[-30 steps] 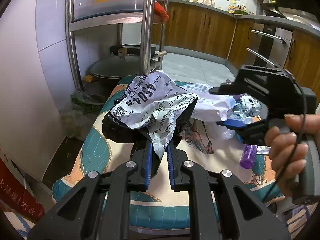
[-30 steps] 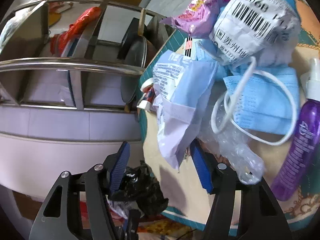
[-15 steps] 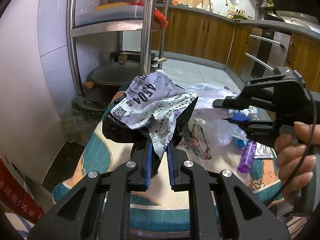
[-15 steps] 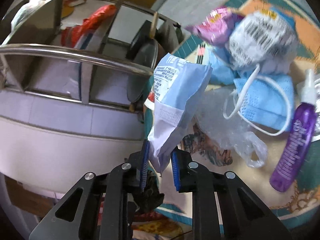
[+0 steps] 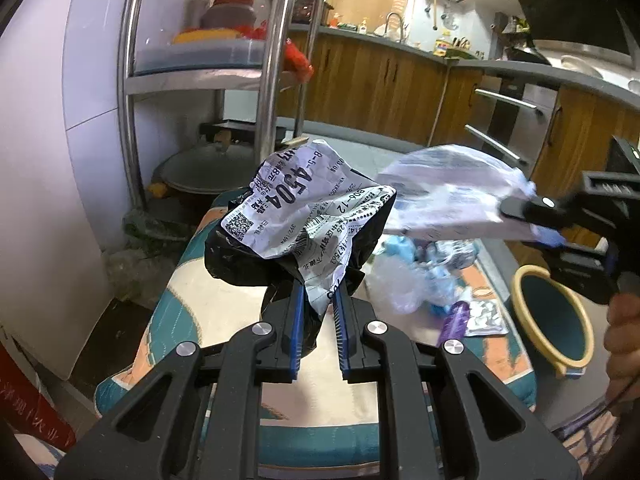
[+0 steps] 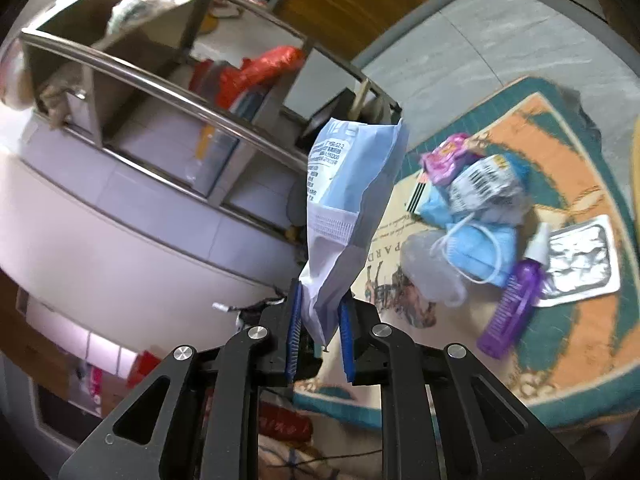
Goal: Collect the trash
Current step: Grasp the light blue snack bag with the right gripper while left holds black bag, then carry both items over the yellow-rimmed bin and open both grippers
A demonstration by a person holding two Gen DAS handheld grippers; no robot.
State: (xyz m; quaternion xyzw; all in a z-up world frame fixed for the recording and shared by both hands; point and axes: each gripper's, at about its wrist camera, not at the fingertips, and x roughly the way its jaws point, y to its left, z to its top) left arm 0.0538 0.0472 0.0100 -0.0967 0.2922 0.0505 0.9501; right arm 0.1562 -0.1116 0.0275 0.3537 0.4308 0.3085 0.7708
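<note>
While the table (image 6: 580, 184) carries a mask (image 6: 476, 240), a bottle (image 6: 516, 304) and a blister pack (image 6: 580, 264), a black bag (image 5: 256, 256) is clamped in the left tool (image 5: 318, 300), and a pale packet (image 6: 344, 216) is pinched, lifted clear of the table, in the right tool (image 6: 320, 320).

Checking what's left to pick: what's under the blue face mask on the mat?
The blue face mask lies on a clear crumpled plastic bag and the patterned mat, with a barcode-labelled wad on its far edge. Whatever is directly beneath the mask is covered.
</note>
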